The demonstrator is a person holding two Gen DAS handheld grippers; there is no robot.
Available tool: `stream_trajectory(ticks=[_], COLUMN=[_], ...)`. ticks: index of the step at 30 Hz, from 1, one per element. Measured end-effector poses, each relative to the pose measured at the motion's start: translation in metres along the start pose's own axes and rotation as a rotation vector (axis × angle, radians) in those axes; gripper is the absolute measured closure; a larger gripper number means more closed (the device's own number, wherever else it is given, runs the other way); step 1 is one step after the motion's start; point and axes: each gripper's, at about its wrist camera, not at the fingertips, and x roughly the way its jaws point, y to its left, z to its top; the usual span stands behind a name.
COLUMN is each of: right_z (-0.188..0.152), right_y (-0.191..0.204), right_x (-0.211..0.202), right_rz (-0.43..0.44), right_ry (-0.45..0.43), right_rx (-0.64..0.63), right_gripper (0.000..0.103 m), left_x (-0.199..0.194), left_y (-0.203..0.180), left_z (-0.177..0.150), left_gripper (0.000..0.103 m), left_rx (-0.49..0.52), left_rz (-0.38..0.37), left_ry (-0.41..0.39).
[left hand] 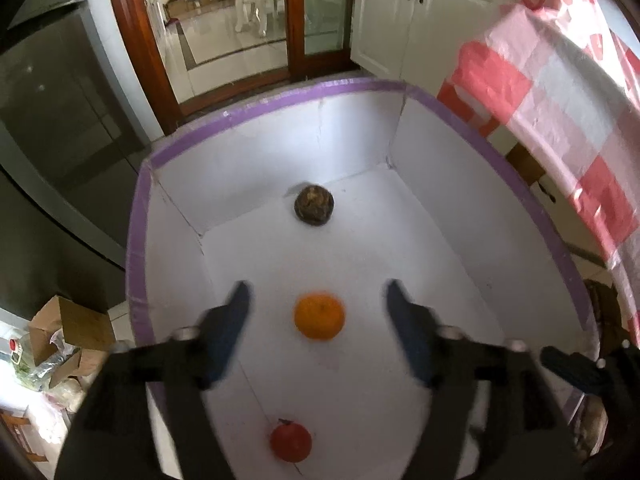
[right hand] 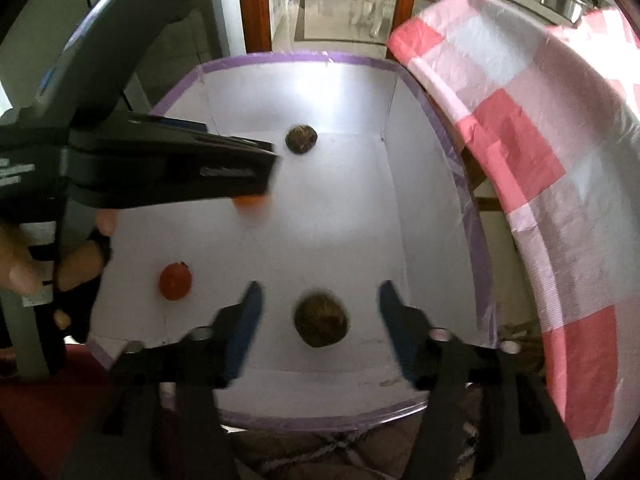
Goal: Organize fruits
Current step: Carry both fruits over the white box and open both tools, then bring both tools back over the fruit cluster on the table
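Both tools stood released over a white box (left hand: 280,160) with a purple-taped rim. Left tool (left hand: 318,296) had its blue fingers (left hand: 236,308) spread to either side of an orange (left hand: 319,315) lying on the box floor, not touching it. Right tool (right hand: 320,294) was likewise spread around a dark brown round fruit (right hand: 321,318) on the floor, apart from both pads. A red fruit (left hand: 291,442) lay nearer the front wall, and a second dark round fruit (left hand: 314,204) sat close to the far wall. Beside the box hung a pink-and-white checked cloth (left hand: 560,92). A hand (right hand: 24,264) gripped the left tool's handle in the right wrist view.
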Motion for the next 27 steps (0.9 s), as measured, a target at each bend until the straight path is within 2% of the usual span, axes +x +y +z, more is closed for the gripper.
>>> stream_trajectory(ticks=[8, 15, 21, 25, 27], right_z=[0.002, 0.002, 0.003, 0.000, -0.006], right_y=[-0.006, -0.017, -0.035, -0.061, -0.084], right_x=[-0.017, -0.045, -0.099, -0.142, -0.169], right_rz=[-0.014, -0.016, -0.007, -0.025, -0.046], right_ry=[-0.036, -0.092, -0.229, -0.350, -0.424], right_rx=[0.007, 0.045, 0.123, 0.218, 0.306], right_gripper=[0.035, 0.035, 0.033, 0.030, 0.029], left_x=[0.001, -0.016, -0.056, -0.076, -0.088], left_y=[-0.002, -0.010, -0.016, -0.031, -0.047], left_z=[0.006, 0.018, 0.044, 0.062, 0.072], left_gripper=[0.023, 0.014, 0.004, 0.003, 0.003], left_rx=[0.000, 0.011, -0.008, -0.006, 0.004], left_rz=[0.004, 0.006, 0.002, -0.028, -0.061], left_ry=[-0.020, -0.085, -0.231, -0.299, -0.328])
